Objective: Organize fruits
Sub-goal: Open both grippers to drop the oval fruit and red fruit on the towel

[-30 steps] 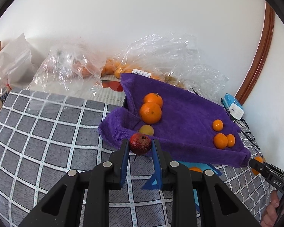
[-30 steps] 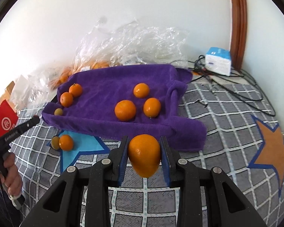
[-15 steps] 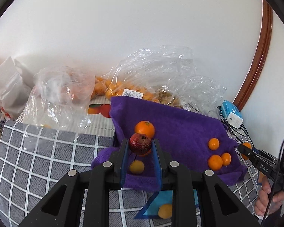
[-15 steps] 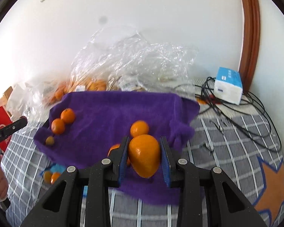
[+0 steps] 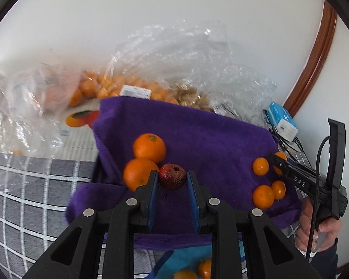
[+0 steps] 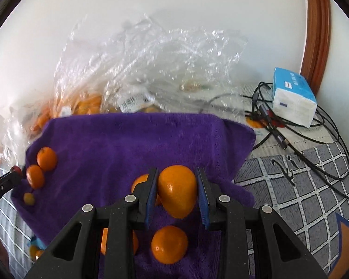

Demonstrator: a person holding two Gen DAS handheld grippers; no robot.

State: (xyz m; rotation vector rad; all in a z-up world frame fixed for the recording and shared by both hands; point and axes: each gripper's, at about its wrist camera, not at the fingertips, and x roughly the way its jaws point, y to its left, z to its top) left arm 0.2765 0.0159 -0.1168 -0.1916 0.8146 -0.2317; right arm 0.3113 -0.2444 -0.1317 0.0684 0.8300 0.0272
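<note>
Two tongs hang over the purple towel (image 5: 197,134), each clenched on one fruit: the left tongs (image 5: 172,182) grip a red fruit (image 5: 172,179) beside two oranges (image 5: 149,147), the right tongs (image 6: 177,187) an orange fruit (image 6: 177,190), apparently sorting like with like.

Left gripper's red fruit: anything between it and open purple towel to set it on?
Partly. The left gripper holds the red fruit over the purple towel; two oranges sit just ahead-left. Towel ahead and to the right looks bare.
</note>
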